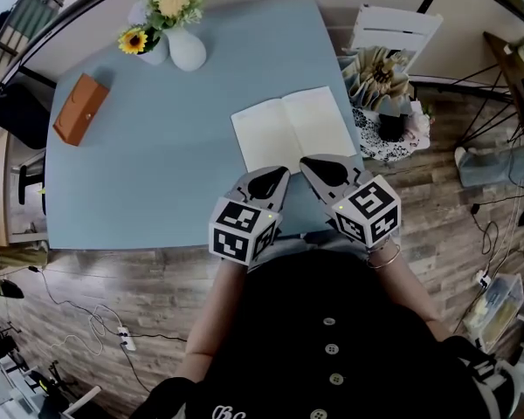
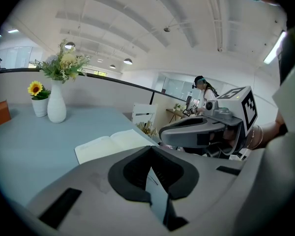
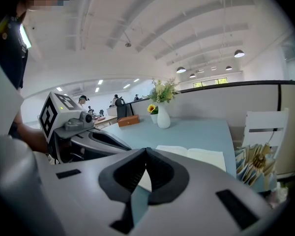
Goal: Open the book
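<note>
The book [image 1: 293, 127] lies open and flat on the blue table [image 1: 148, 182], near its right front corner, showing blank cream pages. Both grippers hover side by side at the table's front edge, just short of the book. My left gripper [image 1: 281, 172] is shut with nothing in it, and so is my right gripper [image 1: 306, 161]. In the left gripper view the shut jaws [image 2: 150, 149] point at the book [image 2: 113, 142], with the right gripper [image 2: 196, 132] alongside. The right gripper view shows its tips [image 3: 146, 150] closed, the book [image 3: 196, 155] beyond them.
A white vase of flowers [image 1: 185, 46] and a small sunflower vase [image 1: 148, 46] stand at the table's far edge. An orange-brown case [image 1: 80, 107] lies at the far left. A white chair [image 1: 393, 26] and a cluttered basket [image 1: 384, 85] stand right of the table.
</note>
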